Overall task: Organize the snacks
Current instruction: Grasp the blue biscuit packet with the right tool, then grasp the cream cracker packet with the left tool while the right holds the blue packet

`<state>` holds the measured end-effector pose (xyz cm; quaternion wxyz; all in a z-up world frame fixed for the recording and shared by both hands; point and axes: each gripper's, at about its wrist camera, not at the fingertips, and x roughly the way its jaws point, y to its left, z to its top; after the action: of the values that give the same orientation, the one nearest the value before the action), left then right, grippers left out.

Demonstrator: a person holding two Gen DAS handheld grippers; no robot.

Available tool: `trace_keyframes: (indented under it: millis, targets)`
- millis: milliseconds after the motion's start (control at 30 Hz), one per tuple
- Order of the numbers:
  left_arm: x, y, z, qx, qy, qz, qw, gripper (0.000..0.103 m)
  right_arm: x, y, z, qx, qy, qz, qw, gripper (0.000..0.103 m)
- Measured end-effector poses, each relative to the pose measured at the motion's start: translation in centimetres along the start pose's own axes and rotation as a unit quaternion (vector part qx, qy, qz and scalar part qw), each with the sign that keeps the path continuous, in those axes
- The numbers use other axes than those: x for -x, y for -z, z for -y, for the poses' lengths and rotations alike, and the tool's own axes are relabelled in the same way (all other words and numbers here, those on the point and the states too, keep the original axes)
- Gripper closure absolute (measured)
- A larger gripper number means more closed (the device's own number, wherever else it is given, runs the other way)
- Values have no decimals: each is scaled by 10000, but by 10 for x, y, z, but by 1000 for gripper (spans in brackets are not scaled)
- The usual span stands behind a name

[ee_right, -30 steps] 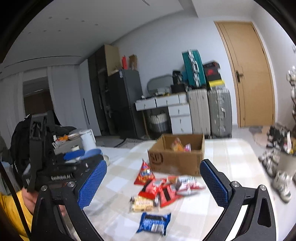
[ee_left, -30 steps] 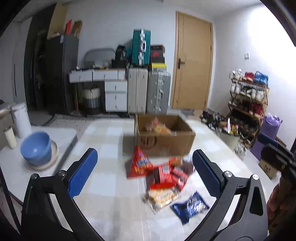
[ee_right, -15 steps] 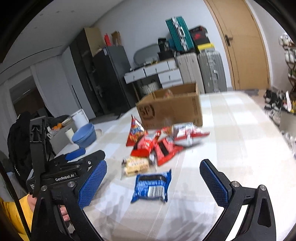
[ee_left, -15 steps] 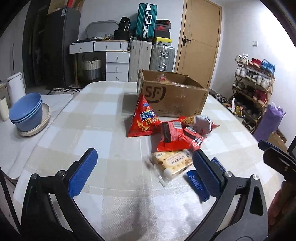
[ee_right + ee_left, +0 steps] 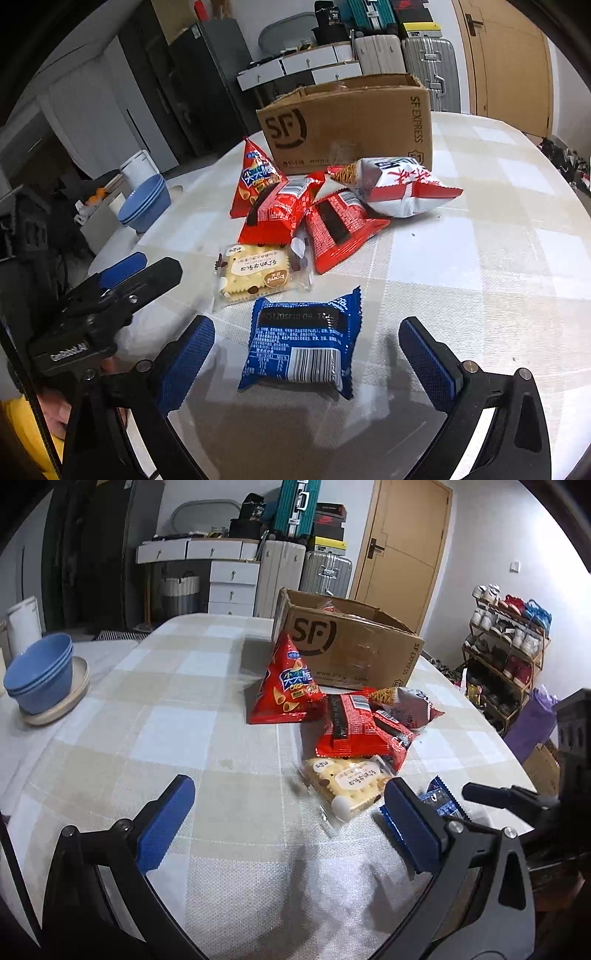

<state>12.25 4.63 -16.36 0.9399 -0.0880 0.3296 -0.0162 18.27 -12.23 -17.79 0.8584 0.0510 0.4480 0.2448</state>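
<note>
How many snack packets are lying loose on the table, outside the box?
6: blue packet nearest, cracker pack behind it, two red packs mid-pile, red triangular bag and white bag by the cardboard box. Others may hide underneath.

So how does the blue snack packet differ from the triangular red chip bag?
The blue snack packet lies flat, barcode up, between the open right gripper's fingers; the triangular red chip bag stands puffed against the cardboard box. The packet is rectangular, the bag pyramid-shaped. Both are sealed and sit on the checked tablecloth.
</note>
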Motion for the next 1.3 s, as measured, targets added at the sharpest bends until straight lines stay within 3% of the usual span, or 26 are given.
trace_keyframes:
  millis: [233, 300, 367, 467, 733, 933, 1067, 1300]
  targets:
    - [-7, 0, -3, 119, 50, -71, 9999, 0, -17, -3, -12, 266, 348, -317, 9985, 15]
    - [-8, 0, -1, 67, 39, -71, 9999, 1, -18, -2, -16, 346, 424, -310, 9980, 28]
    - [-4, 2, 0, 24, 21, -53, 10000, 0, -16, -1, -17, 401, 452, -276, 9978, 48]
    - [-6, 2, 2, -28, 27, -57, 10000, 0, -13, 0, -16, 356, 287, -219, 9987, 55]
    - [-12, 2, 4, -95, -87, -236, 9996, 0, 10, 2, 17, -446, -506, 301, 9973, 56]
    - [-29, -4, 22, -405, -155, -577, 9974, 0, 30, -3, 43, -628, -506, 663, 9945, 56]
    - [-51, -17, 34, -194, -11, -852, 9962, 1, 36, -4, 63, -886, -682, 819, 9903, 56]
    - [-93, -31, 54, 102, -260, -1484, 9885, 1, 39, 1, 83, -1289, -1129, 868, 9814, 56]
